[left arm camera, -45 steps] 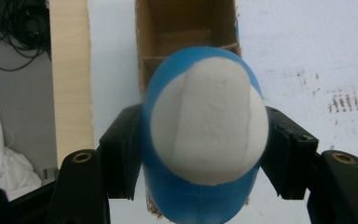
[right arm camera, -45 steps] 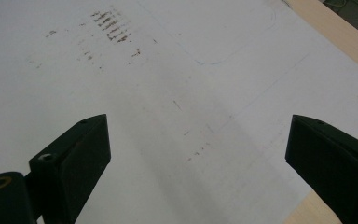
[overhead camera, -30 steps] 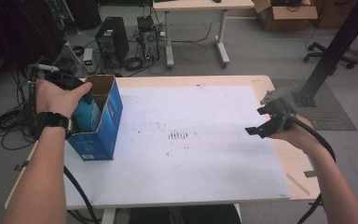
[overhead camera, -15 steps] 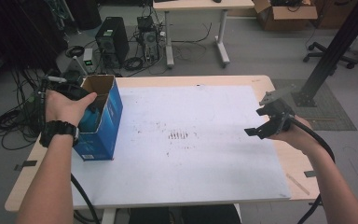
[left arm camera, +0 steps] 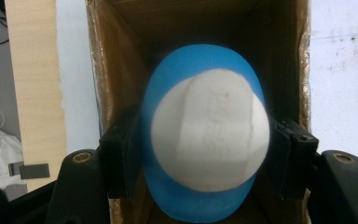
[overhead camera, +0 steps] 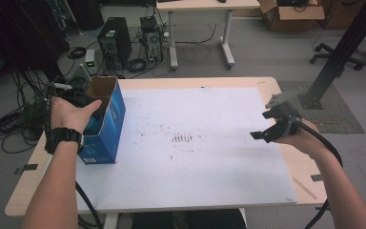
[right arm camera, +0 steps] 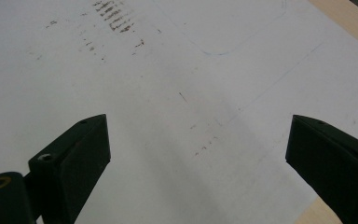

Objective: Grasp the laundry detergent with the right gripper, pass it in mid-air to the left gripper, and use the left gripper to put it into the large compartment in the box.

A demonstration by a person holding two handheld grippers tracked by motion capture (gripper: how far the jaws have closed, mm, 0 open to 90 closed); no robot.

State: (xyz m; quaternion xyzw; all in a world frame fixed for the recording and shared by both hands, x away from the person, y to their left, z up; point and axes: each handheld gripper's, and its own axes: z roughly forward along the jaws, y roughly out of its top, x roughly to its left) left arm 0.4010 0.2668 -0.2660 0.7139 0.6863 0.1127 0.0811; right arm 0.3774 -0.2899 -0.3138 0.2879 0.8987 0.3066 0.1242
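- On the left of the high view, we see our left hand (overhead camera: 74,114) over the open top of a tall blue box (overhead camera: 106,129).
- The blue box stands upright on the left part of the white mat (overhead camera: 209,157), close to the left edge of the wooden table (overhead camera: 28,191).
- The left gripper (left arm camera: 207,154) points down into the box, whose brown walls show around it in the left gripper view.
- Its two black jaws squeeze a round blue and white thing (left arm camera: 207,135), one jaw on each side. We cannot tell just what the thing is. It sits inside the top of the box.
- The middle of the mat has little dark marks (overhead camera: 185,138) on it.
- On the right of the high view, we hold the right gripper (overhead camera: 274,126) above the right side of the mat.
- In the right gripper view, its jaws stand wide apart, with nothing between them but the white mat below.
- The two grippers are well apart from each other.
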